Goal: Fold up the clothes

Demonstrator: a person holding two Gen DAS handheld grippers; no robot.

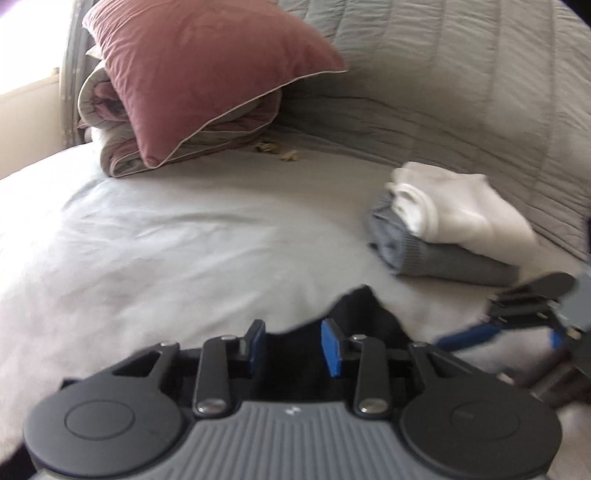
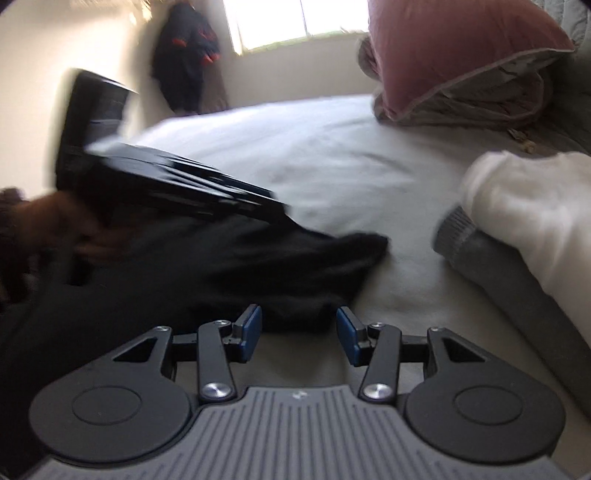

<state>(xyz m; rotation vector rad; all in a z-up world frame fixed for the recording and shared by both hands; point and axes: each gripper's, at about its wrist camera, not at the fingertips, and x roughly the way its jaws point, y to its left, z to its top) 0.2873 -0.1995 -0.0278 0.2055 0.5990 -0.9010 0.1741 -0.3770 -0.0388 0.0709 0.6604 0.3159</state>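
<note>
A black garment [image 2: 258, 266] lies crumpled on the pale bed sheet [image 1: 166, 240]. My left gripper [image 1: 294, 345] hangs low over one end of it; its blue pads stand apart with black cloth showing between them, and I see no pad pressing on it. My right gripper [image 2: 300, 338] is open at the garment's near edge, with sheet and a bit of black cloth in the gap. A folded stack sits at the right, a white piece [image 1: 454, 206] on a grey one [image 1: 443, 262]. A hand [image 2: 48, 225] holds the blurred left gripper.
A pink pillow [image 1: 207, 74] leans on a rolled quilt [image 1: 110, 155] at the back left. A grey quilted cover [image 1: 461, 92] rises behind the bed. A dark garment [image 2: 184, 55] hangs by the window [image 2: 295, 18].
</note>
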